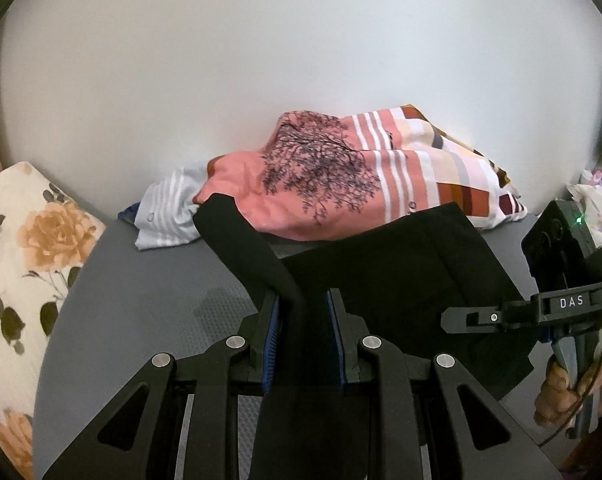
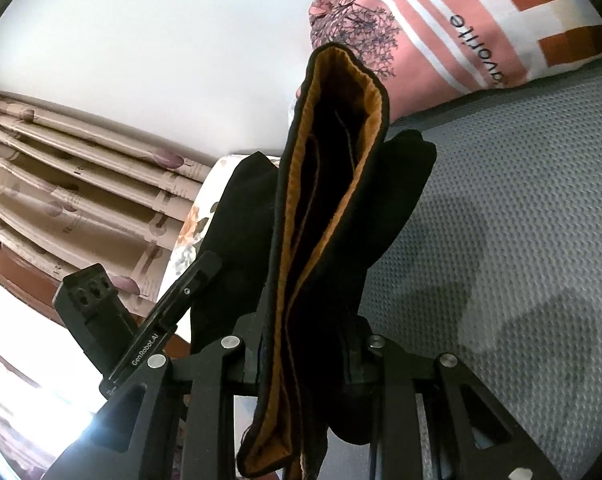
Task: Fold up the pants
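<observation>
The left gripper (image 1: pixel 303 320) pinches a fold of the black fabric pants (image 1: pixel 401 280), which hang above the grey textured mat (image 1: pixel 141 300). The right gripper (image 2: pixel 301 344) clamps their orange-lined waistband (image 2: pixel 325 200); its fingertips are hidden by cloth. Frame bottom cuts off the pants.

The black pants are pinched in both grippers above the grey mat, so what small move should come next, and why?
Probably carry the black pants forward and lower them flat onto the grey textured mat. Both the left gripper and the right gripper are shut on cloth that hangs bunched, and the pink striped bedding crowds the far edge.
</observation>
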A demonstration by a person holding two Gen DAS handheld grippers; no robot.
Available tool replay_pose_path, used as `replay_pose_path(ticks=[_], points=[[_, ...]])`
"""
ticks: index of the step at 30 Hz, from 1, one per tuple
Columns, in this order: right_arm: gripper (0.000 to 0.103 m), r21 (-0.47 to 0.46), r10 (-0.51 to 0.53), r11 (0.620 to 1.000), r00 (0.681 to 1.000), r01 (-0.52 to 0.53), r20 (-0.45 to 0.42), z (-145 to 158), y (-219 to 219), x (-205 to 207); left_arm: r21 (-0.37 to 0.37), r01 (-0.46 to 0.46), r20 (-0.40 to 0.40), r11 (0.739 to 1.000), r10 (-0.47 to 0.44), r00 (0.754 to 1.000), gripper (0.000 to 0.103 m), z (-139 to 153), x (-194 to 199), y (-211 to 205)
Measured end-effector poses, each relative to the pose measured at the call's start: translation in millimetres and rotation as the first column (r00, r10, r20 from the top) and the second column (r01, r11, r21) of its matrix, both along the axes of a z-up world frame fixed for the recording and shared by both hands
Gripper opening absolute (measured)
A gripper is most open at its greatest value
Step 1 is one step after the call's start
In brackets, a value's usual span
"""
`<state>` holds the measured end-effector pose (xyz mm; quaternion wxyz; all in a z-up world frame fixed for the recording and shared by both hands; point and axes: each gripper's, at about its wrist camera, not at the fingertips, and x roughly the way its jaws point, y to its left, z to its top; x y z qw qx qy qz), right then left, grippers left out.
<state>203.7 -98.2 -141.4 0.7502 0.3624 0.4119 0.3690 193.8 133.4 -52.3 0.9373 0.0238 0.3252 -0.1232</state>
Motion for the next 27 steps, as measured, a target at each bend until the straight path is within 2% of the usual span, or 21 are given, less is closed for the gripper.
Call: replay_pose_path(ticks=[12, 24, 27], points=[[0.026, 0.031, -0.014, 0.999, 1.000, 0.014, -0.006, -1.7, 10.4, 18.6, 0.010, -0.038, 0.010, 0.999, 0.038, 0.999, 0.023, -3.7, 29.4, 21.4], [0.026, 0.026, -0.027, 0.999, 0.999, 0.028, -0.036, -10.0, 14.1, 26.6, 0.011, -0.049, 0.010, 0.999, 0.049, 0.999, 0.023, -12.0, 39.0, 33.7], [0.026, 0.066, -0.028, 0.997, 0.999, 0.031, -0.042, -11.6, 11.8, 28.3, 0.037, -0.042, 0.020, 0.998, 0.041, 0.999, 0.023, -11.9, 39.3, 29.6]])
